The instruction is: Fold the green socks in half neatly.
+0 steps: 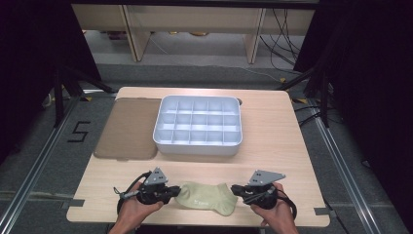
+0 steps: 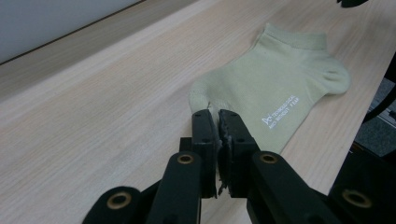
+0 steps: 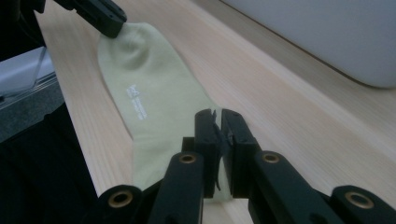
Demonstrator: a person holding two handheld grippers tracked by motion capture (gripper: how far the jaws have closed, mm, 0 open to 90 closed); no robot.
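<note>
A pale green sock [image 1: 206, 198] lies flat on the table [image 1: 272, 141] near its front edge, well short of the white tray [image 1: 197, 126]. The left gripper [image 2: 218, 122] has its jaws clamped on the toe end of the sock. The right gripper [image 3: 219, 122] is pinched onto the cuff end, cloth showing between its jaws, so the sock is caught at both ends and spans the gap between the two hands.

From where I stand, the grips look thin. Each one seems to bite only a small fold at the very edge, and if the hands pull apart or lift unevenly, one end may well slip out and drop. The sock also sits close to the front edge, away from the tray, so a lost end could slide off the table. Pulling too hard may stretch the knit. The brown mat [image 1: 127, 128] left of the tray is out of the way.
</note>
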